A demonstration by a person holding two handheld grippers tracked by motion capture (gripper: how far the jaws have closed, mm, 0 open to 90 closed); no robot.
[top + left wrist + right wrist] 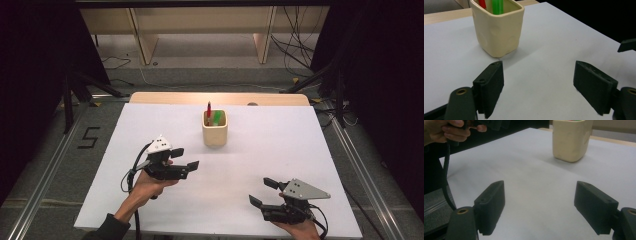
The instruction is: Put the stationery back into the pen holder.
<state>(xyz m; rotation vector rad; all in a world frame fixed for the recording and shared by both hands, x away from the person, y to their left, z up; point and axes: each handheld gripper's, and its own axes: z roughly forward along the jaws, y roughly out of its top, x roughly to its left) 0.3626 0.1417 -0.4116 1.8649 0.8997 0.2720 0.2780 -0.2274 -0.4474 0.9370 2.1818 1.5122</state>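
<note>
Two tongs hover over the white surface point(280, 145), each held in a hand coming in from the near edge. Farthest to the left in the high view, the left tongs point(186, 158) sit over the left-centre of the sheet, jaws spread wide apart with nothing between them, pointing toward the right. A black cable hangs from them down past the person's forearm, and a grey three-cornered plate rides on top.

Moving right, the cream cup point(215, 128) stands upright on the far-middle part of the surface, well apart from both tongs. A red pen point(209, 110) sticks up at its left side and a green pen point(216, 118) leans beside it inside the cup. In the left gripper view the cup point(498, 27) stands ahead and to the left of the open jaws, clear of them, with the red pen point(482, 3) and green pen point(498, 6) showing at its rim.

Further right and nearer the front edge, the right tongs point(263, 192) rest low over the surface, jaws likewise parted and empty, pointing left. In the right gripper view the cup point(571, 140) stands far ahead, and the other hand point(446, 130) shows at the upper left gripping its handle.
</note>
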